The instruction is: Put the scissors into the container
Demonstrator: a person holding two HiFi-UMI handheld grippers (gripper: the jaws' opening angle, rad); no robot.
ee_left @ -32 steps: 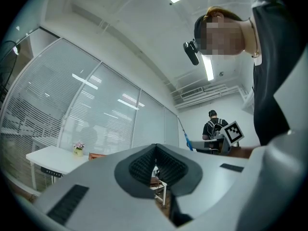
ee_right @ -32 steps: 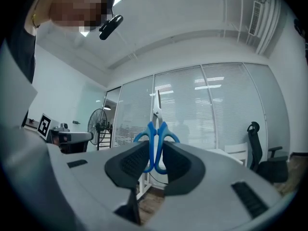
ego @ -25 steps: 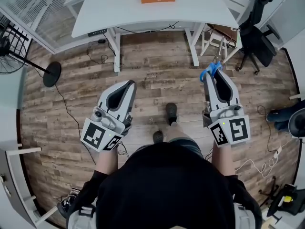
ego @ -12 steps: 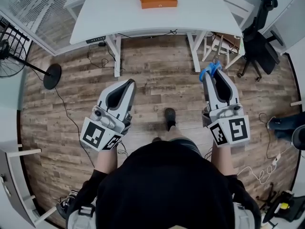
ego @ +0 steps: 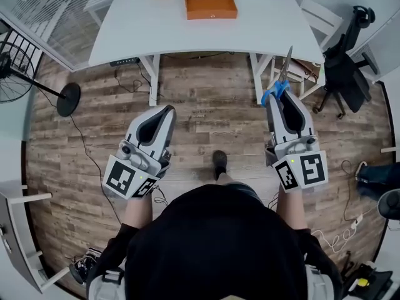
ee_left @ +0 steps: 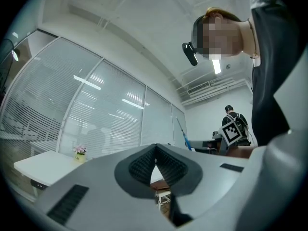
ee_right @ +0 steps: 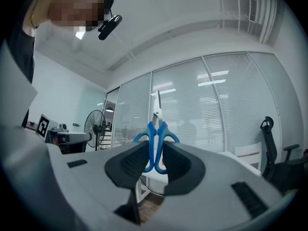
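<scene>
Roughly level right gripper on scissors

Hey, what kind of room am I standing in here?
Most likely an office or lab workroom: a long white desk, a black swivel office chair, and glass partition walls with slatted blinds.

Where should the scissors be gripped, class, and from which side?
Grip the scissors by the blue handles, coming from the handle end, as the right gripper does: the loops sit flat between its jaws and the closed blades point away.
</scene>
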